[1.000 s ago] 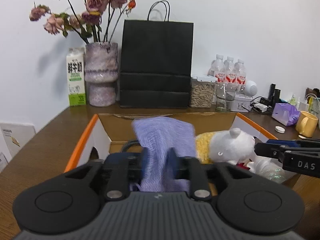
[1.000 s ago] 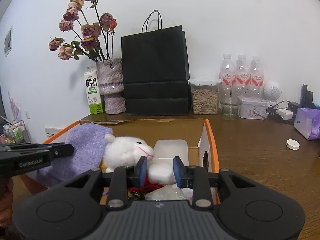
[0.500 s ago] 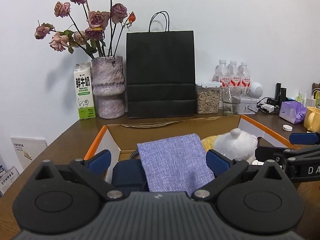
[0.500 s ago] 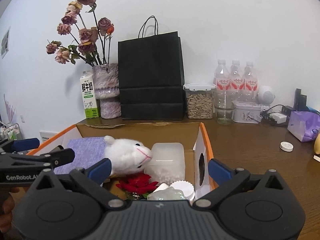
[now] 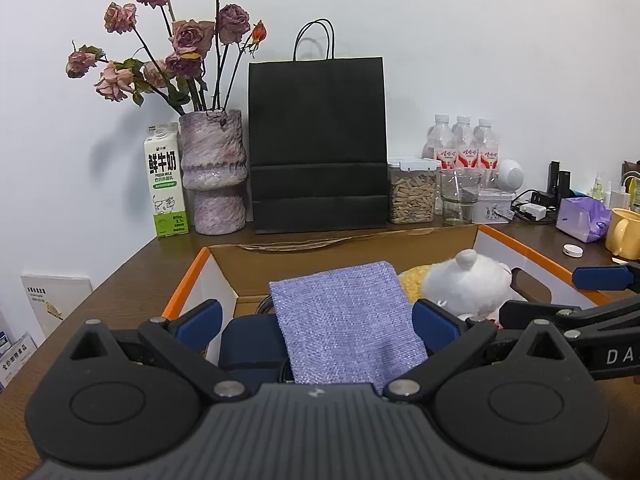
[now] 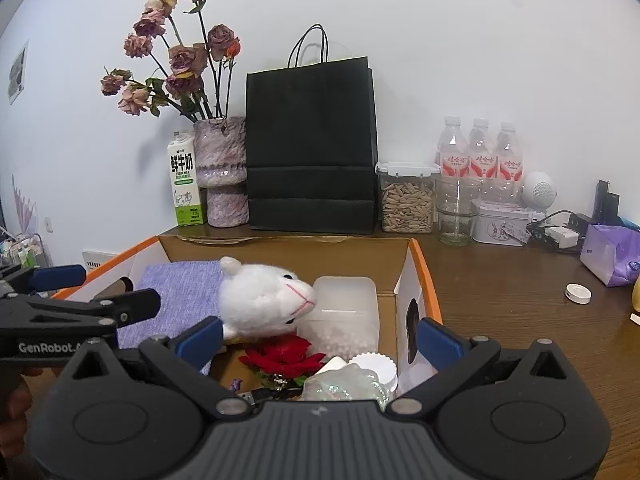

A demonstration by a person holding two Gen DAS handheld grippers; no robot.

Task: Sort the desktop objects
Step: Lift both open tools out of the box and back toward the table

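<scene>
Both grippers hung wide open over the cardboard box (image 6: 424,276); the left gripper (image 5: 316,322) gripped nothing, the purple cloth (image 5: 344,324) lying loose inside beside the stuffed lamb (image 6: 260,300); the right gripper (image 6: 318,338) was empty too.

Your left gripper (image 5: 316,322) has its jaws spread wide, pads pressing nothing. Your right gripper (image 6: 320,338) is spread just as wide and also grips nothing. Both point forward, tilted slightly down, side by side.
</scene>
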